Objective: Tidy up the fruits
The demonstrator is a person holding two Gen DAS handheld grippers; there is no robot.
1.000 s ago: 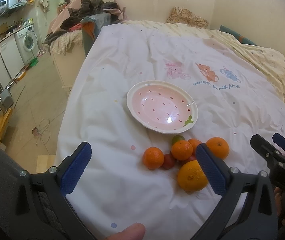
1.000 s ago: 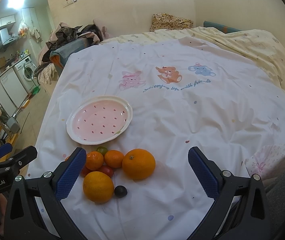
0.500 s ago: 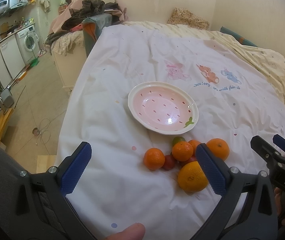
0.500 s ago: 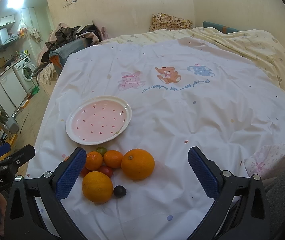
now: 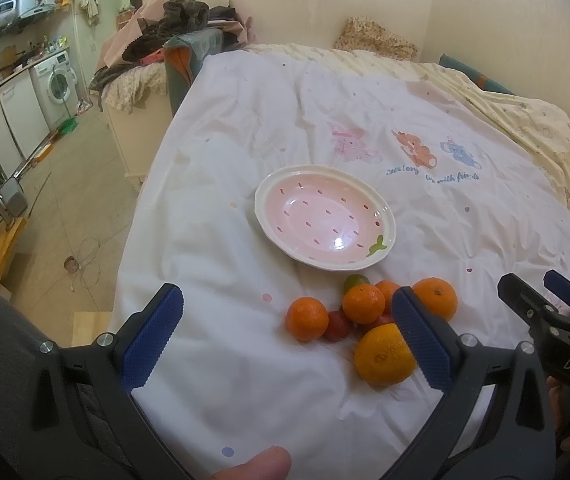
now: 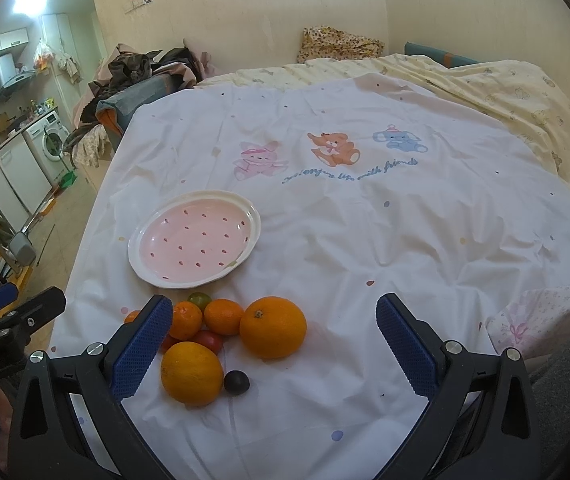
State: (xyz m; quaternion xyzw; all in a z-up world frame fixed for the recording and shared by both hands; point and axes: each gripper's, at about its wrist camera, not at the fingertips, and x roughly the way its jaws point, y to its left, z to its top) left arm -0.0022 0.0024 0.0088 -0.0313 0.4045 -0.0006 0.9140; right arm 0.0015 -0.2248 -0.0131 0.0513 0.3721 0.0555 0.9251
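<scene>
Near the pink plate [image 5: 325, 216] on the bed [image 5: 485, 208], almost nothing has changed over the last second: both views creep only slightly relative to the plate, no fruit has moved. Left tool [image 5: 285, 338] hangs wide apart and empty, just short of the fruit pile on the plate's near side; its right pad overlaps the yellow-orange fruit [image 5: 383, 356] in view, contact unclear, probably above it. Right tool [image 6: 275, 344] also spread wide, empty, with the big orange [image 6: 273, 327] between its pads in view but not gripped. Pile sits just on the near side of the plate: small mandarins [image 6: 224, 316], a red tomato-like fruit [image 6: 209, 341], a greenish one [image 6: 199, 300] closest to the plate rim, and a small dark fruit [image 6: 236, 382] farthest from the plate. Plate is bare, nothing in it. Judgement: task is at the very start, still the approach phase; so little drift suggests the person is lining up the first pick, likely the big orange for the right tool. Round fruit on soft bedding may roll when nudged.
</scene>
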